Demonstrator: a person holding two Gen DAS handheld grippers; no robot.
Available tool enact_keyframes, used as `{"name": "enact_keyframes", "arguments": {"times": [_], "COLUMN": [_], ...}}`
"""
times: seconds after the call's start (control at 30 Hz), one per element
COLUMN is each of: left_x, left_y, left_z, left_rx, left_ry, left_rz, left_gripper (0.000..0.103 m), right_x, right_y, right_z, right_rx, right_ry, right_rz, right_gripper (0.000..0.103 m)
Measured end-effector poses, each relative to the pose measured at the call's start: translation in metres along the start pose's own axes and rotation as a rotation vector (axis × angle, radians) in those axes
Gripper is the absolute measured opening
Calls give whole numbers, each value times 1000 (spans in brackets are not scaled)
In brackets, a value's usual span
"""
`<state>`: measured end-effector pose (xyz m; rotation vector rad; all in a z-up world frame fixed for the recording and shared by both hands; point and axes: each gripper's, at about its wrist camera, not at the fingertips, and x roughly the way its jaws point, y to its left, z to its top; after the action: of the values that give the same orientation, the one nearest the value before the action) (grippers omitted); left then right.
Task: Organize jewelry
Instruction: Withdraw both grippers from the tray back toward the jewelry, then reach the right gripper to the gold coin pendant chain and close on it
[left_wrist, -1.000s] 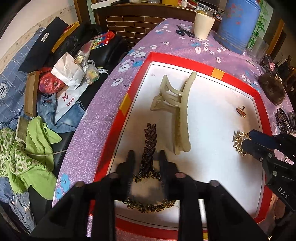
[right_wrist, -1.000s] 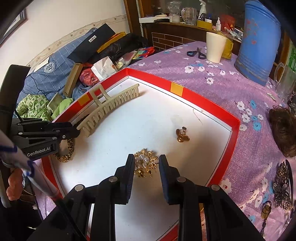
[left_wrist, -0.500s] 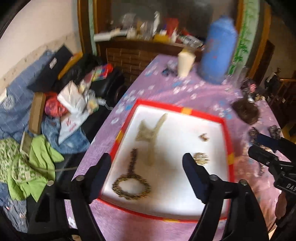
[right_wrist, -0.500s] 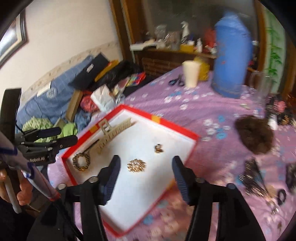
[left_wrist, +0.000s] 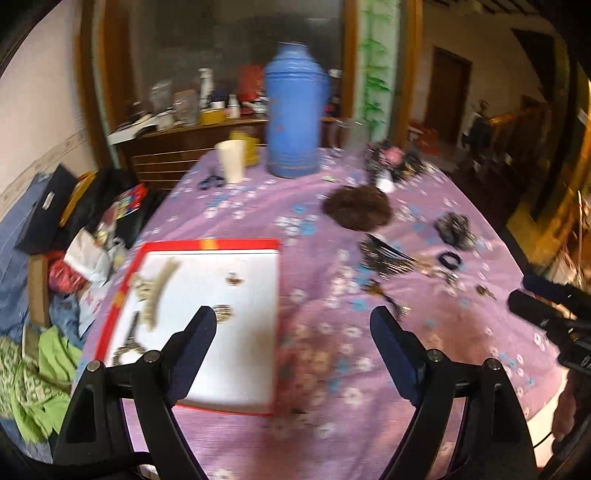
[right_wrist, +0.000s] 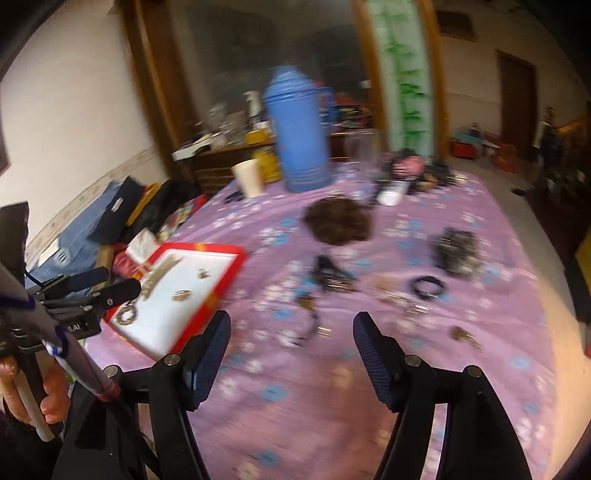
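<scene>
Table: a round table under a purple cloth printed with white and blue flowers (left_wrist: 258, 206); it carries everything below.
Flask: a tall blue plastic thermos flask (left_wrist: 295, 110) stands upright at the far side, with a cream paper cup (left_wrist: 231, 160) just beside it on the left.
Tray: a flat white tray with a red rim (left_wrist: 207, 243) lies toward the table's left edge. It holds a long cream plastic claw hair clip (left_wrist: 155, 291), a dark leaf-shaped strand ending in a gold-and-black ring (left_wrist: 129, 343), a round gold brooch (left_wrist: 223, 312) and a small gold charm (left_wrist: 233, 280) — all apart from one another.
Hair piece: a brown fluffy hair bun (left_wrist: 356, 210) rests on the cloth to the right of the tray, near the middle of the table.
Loose jewelry: a dark heap of ornaments (left_wrist: 456, 229), a black ring-shaped hair tie (left_wrist: 450, 258), a fan-shaped dark metal comb (left_wrist: 384, 256) and small gold bits lie scattered on the right half, outside the tray.
Left tool (left_wrist: 291, 328): jaws spread wide and opening, nothing between them; it hangs above the cloth near the tray's right rim, with the tray's pieces ahead and to its left.
Right tool (right_wrist: 291, 332): jaws also wide and opening — empty, above bare cloth; the loose jewelry lies ahead and to the right, and the tray well to the left.
</scene>
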<state>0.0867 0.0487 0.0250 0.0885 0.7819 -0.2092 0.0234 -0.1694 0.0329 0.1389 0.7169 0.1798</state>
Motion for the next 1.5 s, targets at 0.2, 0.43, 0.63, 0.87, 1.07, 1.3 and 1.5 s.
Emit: {"name": "enact_keyframes", "arguments": {"times": [0.2, 0.43, 0.63, 0.87, 1.07, 1.3, 1.5], "left_x": [21, 57, 99, 134, 150, 162, 172], "left_y": [-57, -84, -85, -81, -80, -81, -77], "left_z": [-7, -16, -11, -5, -5, -2, -2], "left_rx": [87, 126, 78, 11, 0, -6, -17], "left_ry": [52, 125, 209, 254, 281, 294, 304], "left_rz": [-30, -44, -80, -87, -95, -101, -101], "left_gripper": [84, 84, 84, 84, 84, 84, 84], "right_x": [-25, -18, -3, 12, 39, 78, 107], "right_y": [-50, -98, -121, -142, -161, -180, -187], "right_z": [-14, -35, -44, -44, -45, -36, -33], "right_rx": [63, 118, 144, 157, 168, 172, 159], "right_ry": [-19, 30, 70, 93, 143, 202, 255], "right_rz": [-73, -126, -153, -175, -175, -174, -204], "right_gripper": [73, 73, 70, 65, 57, 46, 41]}}
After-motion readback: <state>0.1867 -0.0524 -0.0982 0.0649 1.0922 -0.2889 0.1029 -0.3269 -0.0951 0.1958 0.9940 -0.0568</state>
